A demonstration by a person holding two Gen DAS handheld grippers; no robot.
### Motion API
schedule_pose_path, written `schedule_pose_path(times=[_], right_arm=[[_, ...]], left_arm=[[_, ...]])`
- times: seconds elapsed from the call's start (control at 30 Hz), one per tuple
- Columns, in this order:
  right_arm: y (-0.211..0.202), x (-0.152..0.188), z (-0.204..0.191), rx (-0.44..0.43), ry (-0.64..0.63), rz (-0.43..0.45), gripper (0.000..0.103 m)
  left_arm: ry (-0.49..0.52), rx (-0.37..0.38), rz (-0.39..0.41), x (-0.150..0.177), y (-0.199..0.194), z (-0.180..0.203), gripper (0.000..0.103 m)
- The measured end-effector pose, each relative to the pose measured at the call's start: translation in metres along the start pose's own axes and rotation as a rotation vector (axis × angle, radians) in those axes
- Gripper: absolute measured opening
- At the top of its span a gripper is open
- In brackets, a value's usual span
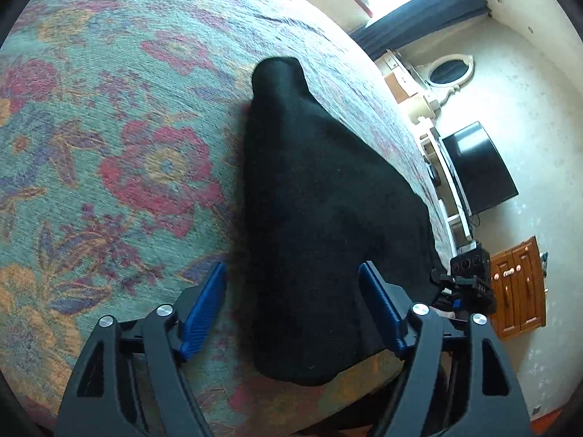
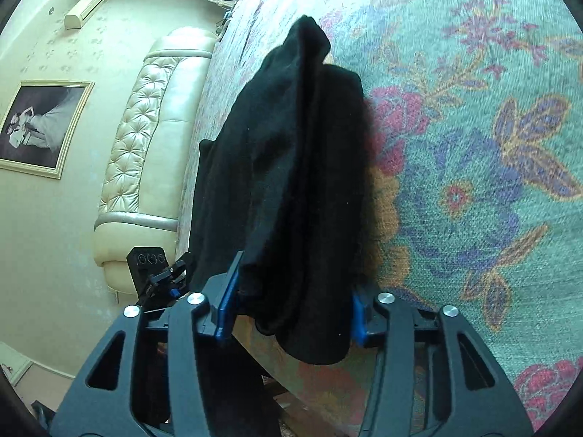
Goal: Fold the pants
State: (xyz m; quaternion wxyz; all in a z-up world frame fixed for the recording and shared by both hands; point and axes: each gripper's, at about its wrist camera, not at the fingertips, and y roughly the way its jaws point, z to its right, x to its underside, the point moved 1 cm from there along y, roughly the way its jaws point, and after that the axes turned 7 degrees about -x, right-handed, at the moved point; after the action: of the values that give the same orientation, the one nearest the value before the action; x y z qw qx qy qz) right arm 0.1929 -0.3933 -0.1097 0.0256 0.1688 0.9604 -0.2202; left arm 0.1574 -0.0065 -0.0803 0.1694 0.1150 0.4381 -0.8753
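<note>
Black pants (image 1: 313, 218) lie stretched out on a floral bedspread (image 1: 109, 145), running away from both cameras. My left gripper (image 1: 295, 306) is open, its blue fingers (image 1: 204, 313) on either side of the near end of the pants. My right gripper (image 2: 291, 302) is open too, its blue pads (image 2: 227, 302) straddling the near end of the pants (image 2: 291, 167), whose fabric bunches and hangs over the bed edge between them. Each gripper shows in the other's view, the right one (image 1: 470, 280) and the left one (image 2: 160, 273).
The bedspread (image 2: 473, 164) covers a wide bed. A cream tufted headboard (image 2: 145, 138) and a framed picture (image 2: 40, 127) are on the right wrist view's left. A TV (image 1: 477, 167), an oval mirror (image 1: 448, 71) and a wooden cabinet (image 1: 521, 287) stand beyond the bed.
</note>
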Motion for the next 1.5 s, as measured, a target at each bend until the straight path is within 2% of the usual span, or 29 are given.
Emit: schedule_pose_path(times=[0.07, 0.13, 0.27, 0.37, 0.63, 0.77, 0.83, 0.87, 0.9, 0.93, 0.97, 1.0, 1.07, 1.17, 1.27, 1.5], right_arm=[[-0.008, -0.005, -0.004, 0.012, -0.023, 0.02, 0.067], [-0.016, -0.015, -0.003, 0.022, -0.021, 0.052, 0.072], [-0.019, -0.04, 0.005, 0.017, 0.012, 0.099, 0.074], [-0.011, -0.058, 0.009, -0.008, 0.048, 0.11, 0.075], [0.013, -0.085, 0.007, 0.012, 0.039, 0.07, 0.086], [0.018, -0.088, 0.003, 0.003, 0.044, 0.065, 0.086], [0.02, -0.088, -0.001, 0.017, 0.031, 0.062, 0.081], [0.017, -0.088, 0.001, 0.037, 0.024, 0.063, 0.072], [0.018, -0.087, 0.0, 0.061, 0.02, 0.063, 0.065], [0.02, -0.089, -0.003, 0.078, 0.019, 0.063, 0.057], [0.02, -0.089, -0.003, 0.074, 0.018, 0.064, 0.053], [0.02, -0.09, -0.003, 0.07, 0.018, 0.065, 0.051], [0.018, -0.087, -0.002, 0.062, 0.017, 0.07, 0.045], [0.016, -0.084, -0.008, 0.042, -0.003, 0.087, 0.036], [0.016, -0.081, -0.024, 0.046, -0.032, 0.105, 0.034], [0.025, -0.087, -0.042, 0.014, -0.053, 0.132, 0.033]], left_arm=[[-0.031, -0.002, 0.045, -0.013, -0.012, -0.011, 0.081], [-0.045, 0.002, 0.069, -0.027, -0.016, -0.019, 0.082], [-0.102, 0.007, 0.033, -0.053, 0.002, -0.03, 0.084], [-0.129, 0.027, 0.007, -0.071, 0.025, -0.024, 0.085], [-0.024, 0.035, -0.014, -0.1, 0.064, 0.007, 0.086], [0.054, 0.024, -0.009, -0.101, 0.072, 0.016, 0.086], [0.099, 0.002, -0.02, -0.1, 0.075, 0.02, 0.086], [0.122, -0.008, -0.022, -0.095, 0.073, 0.02, 0.082], [0.144, -0.017, -0.023, -0.094, 0.073, 0.021, 0.072], [0.158, -0.043, -0.032, -0.094, 0.075, 0.021, 0.055], [0.153, -0.056, -0.037, -0.094, 0.076, 0.019, 0.049], [0.131, -0.039, -0.033, -0.094, 0.075, 0.016, 0.048], [0.083, -0.008, -0.025, -0.094, 0.073, 0.004, 0.037], [0.072, -0.012, 0.002, -0.093, 0.067, 0.003, 0.03], [0.114, -0.048, 0.031, -0.093, 0.061, 0.01, 0.027], [0.085, -0.059, 0.081, -0.108, 0.043, 0.007, 0.025]])
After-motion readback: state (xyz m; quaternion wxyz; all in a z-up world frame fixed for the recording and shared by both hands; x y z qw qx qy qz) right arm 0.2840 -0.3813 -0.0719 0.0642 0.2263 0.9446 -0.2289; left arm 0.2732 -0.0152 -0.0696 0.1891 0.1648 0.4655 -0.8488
